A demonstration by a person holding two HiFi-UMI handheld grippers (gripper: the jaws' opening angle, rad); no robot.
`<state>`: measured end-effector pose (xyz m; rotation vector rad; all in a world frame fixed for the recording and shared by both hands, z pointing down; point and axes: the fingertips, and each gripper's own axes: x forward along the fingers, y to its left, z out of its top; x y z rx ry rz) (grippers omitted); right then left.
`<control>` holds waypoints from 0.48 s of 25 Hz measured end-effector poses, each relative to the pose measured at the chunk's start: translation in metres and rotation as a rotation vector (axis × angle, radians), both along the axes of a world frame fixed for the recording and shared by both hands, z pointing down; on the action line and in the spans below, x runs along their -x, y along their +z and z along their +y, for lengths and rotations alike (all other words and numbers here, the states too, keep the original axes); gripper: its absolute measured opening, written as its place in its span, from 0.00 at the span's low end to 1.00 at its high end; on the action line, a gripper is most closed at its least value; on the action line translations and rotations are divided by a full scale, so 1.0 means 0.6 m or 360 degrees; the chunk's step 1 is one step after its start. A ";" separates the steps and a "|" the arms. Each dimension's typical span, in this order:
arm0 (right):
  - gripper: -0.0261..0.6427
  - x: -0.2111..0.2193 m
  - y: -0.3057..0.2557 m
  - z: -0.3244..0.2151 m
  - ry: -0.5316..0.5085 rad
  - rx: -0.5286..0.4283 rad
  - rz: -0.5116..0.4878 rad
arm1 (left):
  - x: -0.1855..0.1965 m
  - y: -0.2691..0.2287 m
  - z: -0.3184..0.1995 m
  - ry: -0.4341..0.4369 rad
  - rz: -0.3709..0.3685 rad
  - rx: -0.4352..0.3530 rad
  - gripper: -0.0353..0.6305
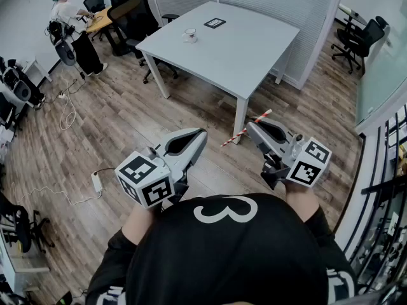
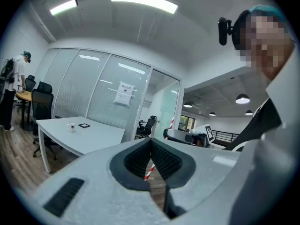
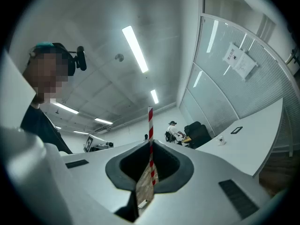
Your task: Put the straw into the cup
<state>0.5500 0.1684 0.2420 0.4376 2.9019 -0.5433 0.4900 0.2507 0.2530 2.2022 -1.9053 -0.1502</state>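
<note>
A red-and-white striped straw (image 1: 236, 136) is pinched in my right gripper (image 1: 250, 126), which is shut on it; in the right gripper view the straw (image 3: 150, 125) rises past the jaw tips. My left gripper (image 1: 202, 132) is shut with nothing in it, beside the straw's lower end. Both grippers hang over the wooden floor, well short of the white table (image 1: 248, 56). A small white cup (image 1: 189, 35) stands on the table's far side, and it shows small in the left gripper view (image 2: 71, 127) and the right gripper view (image 3: 221, 142).
A black-framed card (image 1: 215, 23) lies on the table beyond the cup. Black office chairs (image 1: 130, 14) stand at the table's left, with another (image 1: 356, 40) at the right. A person (image 1: 73, 27) works at a desk at the far left. Cables (image 1: 67, 110) trail on the floor.
</note>
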 end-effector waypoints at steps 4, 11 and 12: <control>0.08 -0.013 -0.001 -0.002 0.0011 0.0013 -0.0003 | -0.009 0.001 0.000 -0.0003 0.0001 0.0009 0.08; 0.08 -0.012 0.011 -0.007 -0.0035 0.0019 0.0007 | -0.008 0.009 -0.014 -0.0019 0.0012 -0.0010 0.08; 0.08 -0.009 0.010 -0.008 -0.0042 0.0027 0.0003 | -0.006 0.010 -0.014 -0.0021 0.0012 -0.0009 0.08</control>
